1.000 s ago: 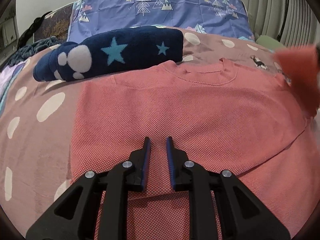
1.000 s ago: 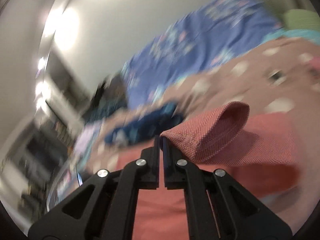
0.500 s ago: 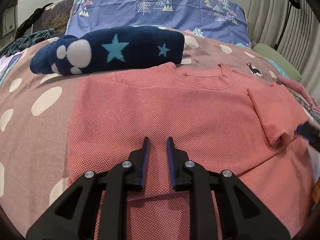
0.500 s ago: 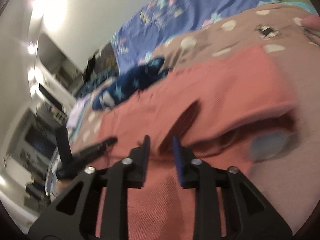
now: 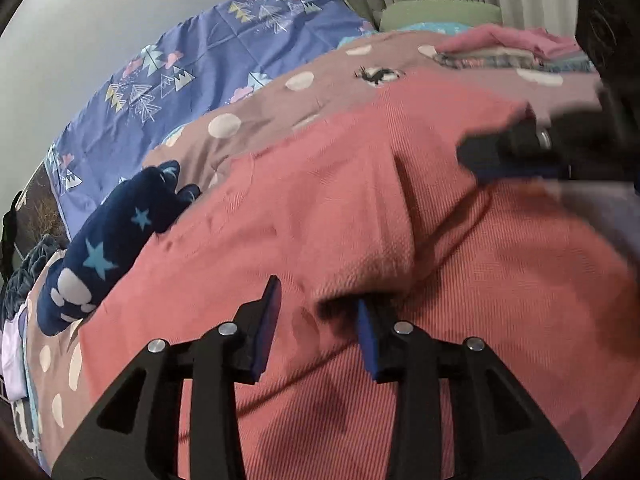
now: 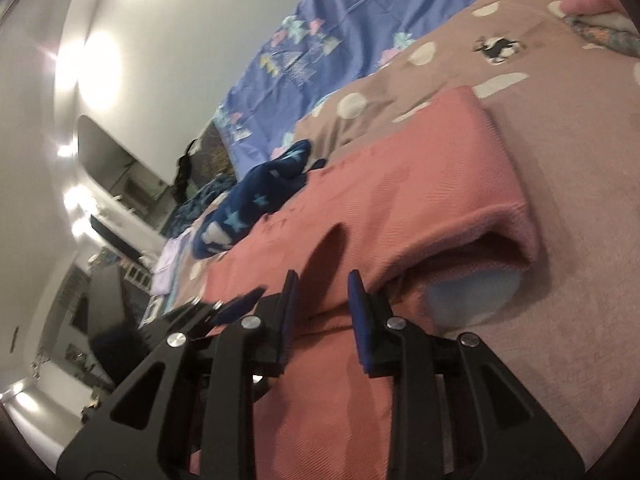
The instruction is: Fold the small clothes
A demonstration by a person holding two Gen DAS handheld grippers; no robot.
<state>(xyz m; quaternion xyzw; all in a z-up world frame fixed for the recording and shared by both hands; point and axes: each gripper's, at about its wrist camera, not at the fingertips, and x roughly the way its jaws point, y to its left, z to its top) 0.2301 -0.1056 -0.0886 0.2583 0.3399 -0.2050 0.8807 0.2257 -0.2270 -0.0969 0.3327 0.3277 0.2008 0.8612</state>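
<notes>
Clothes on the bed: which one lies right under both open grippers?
The coral-pink sweater, spread flat beneath the left gripper and the right gripper. The navy star-patterned fleece lies beyond it, and the pink folded pile farther off.

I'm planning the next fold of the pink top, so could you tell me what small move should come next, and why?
Probably close the left hand-held gripper on the raised fold of the pink top between its open fingers. The right hand-held gripper is also open and holds nothing, and the right sleeve already lies folded over the body, so a fresh grip seems needed before the next fold.
</notes>
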